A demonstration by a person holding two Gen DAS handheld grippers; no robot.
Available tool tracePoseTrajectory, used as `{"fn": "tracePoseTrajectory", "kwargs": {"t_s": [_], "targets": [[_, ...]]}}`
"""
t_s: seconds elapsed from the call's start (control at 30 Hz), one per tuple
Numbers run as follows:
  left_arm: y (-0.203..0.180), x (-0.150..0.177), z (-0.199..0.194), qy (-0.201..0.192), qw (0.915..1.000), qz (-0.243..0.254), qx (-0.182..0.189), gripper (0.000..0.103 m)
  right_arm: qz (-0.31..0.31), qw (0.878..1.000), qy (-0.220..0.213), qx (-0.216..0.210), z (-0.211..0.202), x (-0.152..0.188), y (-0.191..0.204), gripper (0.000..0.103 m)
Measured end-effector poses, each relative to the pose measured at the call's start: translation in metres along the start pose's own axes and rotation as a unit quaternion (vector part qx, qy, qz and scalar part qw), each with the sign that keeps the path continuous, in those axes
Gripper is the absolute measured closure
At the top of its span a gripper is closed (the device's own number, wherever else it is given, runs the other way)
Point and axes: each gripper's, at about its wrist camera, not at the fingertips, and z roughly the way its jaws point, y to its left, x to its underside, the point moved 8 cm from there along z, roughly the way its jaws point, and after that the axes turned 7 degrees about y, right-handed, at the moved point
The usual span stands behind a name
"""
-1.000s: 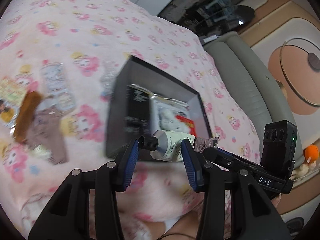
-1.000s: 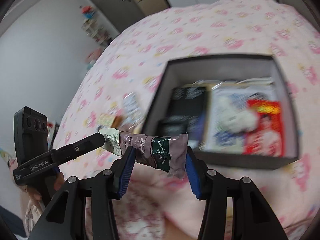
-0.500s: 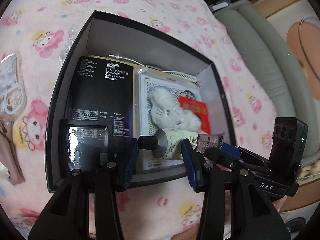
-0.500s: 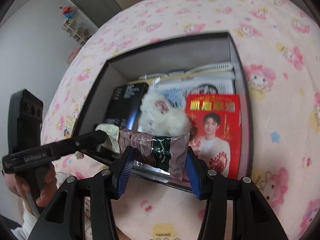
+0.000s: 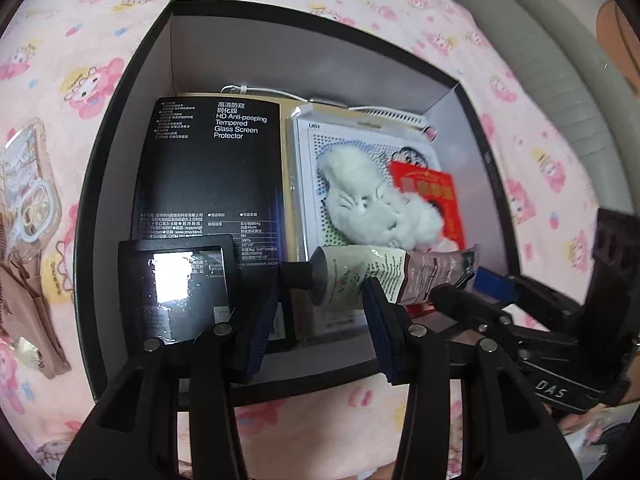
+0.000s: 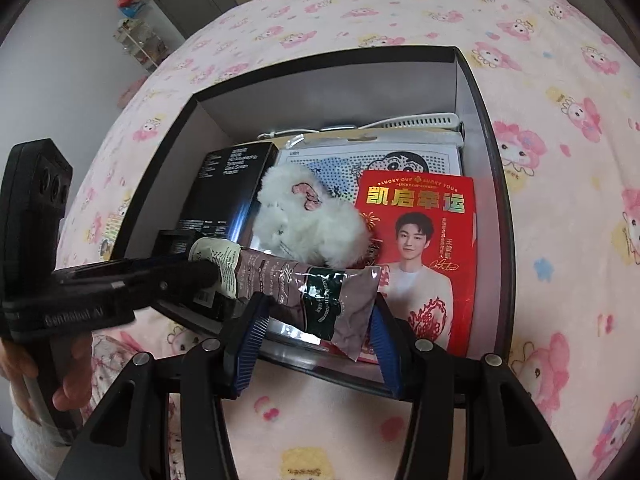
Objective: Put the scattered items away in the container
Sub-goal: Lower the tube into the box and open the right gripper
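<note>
A cream and mauve squeeze tube (image 5: 360, 274) with a black cap hangs between both grippers over the near edge of the black box (image 5: 304, 28). My left gripper (image 5: 320, 312) is shut on its cap end. My right gripper (image 6: 316, 320) is shut on its flat crimped end (image 6: 336, 300). The box (image 6: 492, 152) holds a black screen protector pack (image 5: 208, 168), a white plush toy (image 5: 372, 204), a red envelope (image 6: 424, 248) and a dotted white pack (image 6: 400, 160).
The box lies on a pink cartoon-print blanket (image 5: 100, 40). A clear phone case (image 5: 28, 184) and a brown item (image 5: 24, 312) lie on the blanket left of the box. A grey sofa (image 5: 552, 48) stands at the far right.
Both grippers have carried the tube from above the blanket to over the box and lower toward it. The box now fills both views.
</note>
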Motion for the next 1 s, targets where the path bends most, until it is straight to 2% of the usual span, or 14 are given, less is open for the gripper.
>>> {"fn": "tracePoseTrajectory", "kwargs": {"t_s": [0.17,0.3,0.37,0.43,0.57,0.63,0.73,0.83,0.93,1.0], "targets": [[-0.006,-0.001,0.004,0.009,0.9999,0.006,-0.003,0.059,-0.001,1.0,-0.008,0.016,-0.004,-0.002,-0.001,0.059],[-0.01,-0.007,-0.011,-0.026,0.9996,0.004,0.007,0.059,-0.028,0.996,-0.073,0.05,-0.028,-0.007,0.004,0.059],[-0.01,-0.012,-0.014,-0.036,0.9993,0.002,0.011,0.059,-0.027,0.994,-0.096,0.05,-0.035,-0.013,0.003,0.059],[-0.008,-0.015,-0.009,-0.033,0.9994,-0.001,0.005,0.059,-0.019,0.995,-0.088,0.044,-0.027,-0.019,0.002,0.059],[-0.003,-0.016,0.007,-0.011,0.9998,-0.018,-0.007,0.061,-0.024,0.998,-0.038,0.046,0.002,-0.023,0.004,0.06],[-0.004,-0.011,0.014,0.004,0.9997,-0.021,0.009,0.061,-0.026,0.998,-0.001,0.056,0.018,-0.017,0.003,0.062],[-0.007,-0.006,0.019,0.017,0.9994,-0.016,0.025,0.061,-0.002,0.998,0.019,0.054,0.021,-0.01,-0.006,0.063],[-0.014,-0.004,0.015,0.013,0.9994,-0.006,0.032,0.061,0.01,0.999,0.02,0.045,0.016,-0.005,-0.007,0.066],[-0.009,-0.006,0.002,-0.009,0.9992,-0.022,0.03,0.061,-0.008,0.998,-0.01,0.058,0.005,-0.005,0.0,0.066],[-0.005,-0.007,-0.001,-0.009,0.9991,-0.03,0.027,0.061,-0.016,0.998,-0.016,0.054,0.001,-0.004,0.006,0.066]]}}
